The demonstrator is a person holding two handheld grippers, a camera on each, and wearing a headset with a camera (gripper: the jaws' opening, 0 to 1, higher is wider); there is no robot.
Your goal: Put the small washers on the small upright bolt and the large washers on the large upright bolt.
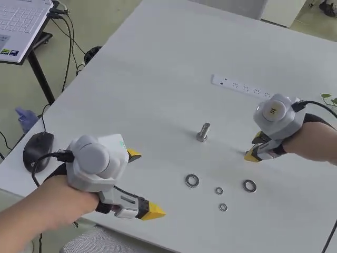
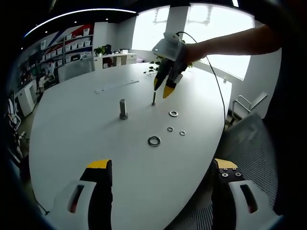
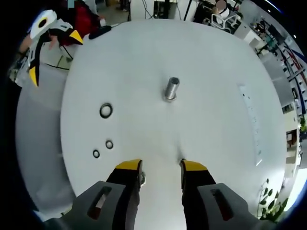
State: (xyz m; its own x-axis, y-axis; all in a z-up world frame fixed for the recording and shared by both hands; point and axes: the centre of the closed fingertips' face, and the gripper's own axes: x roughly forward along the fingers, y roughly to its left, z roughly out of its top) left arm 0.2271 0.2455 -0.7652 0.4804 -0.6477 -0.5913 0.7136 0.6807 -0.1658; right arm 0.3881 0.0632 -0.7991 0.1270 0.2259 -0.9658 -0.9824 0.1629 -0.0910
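Jaws flung wide on the left gripper (image 1: 143, 183), nothing in them, and ahead of them lie a large washer (image 1: 192, 181) and two small washers (image 1: 219, 191) on the table (image 1: 158, 79). Right gripper (image 1: 255, 147) jaws sit partly apart and empty, the small upright bolt (image 3: 182, 162) right at one tip, a second large washer (image 1: 249, 185) by the other tip, the large upright bolt (image 1: 203, 132) well ahead.

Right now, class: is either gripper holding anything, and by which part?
Nothing is held: the left gripper and right gripper are both open, bare between the jaws. The washers lie loose on the table.
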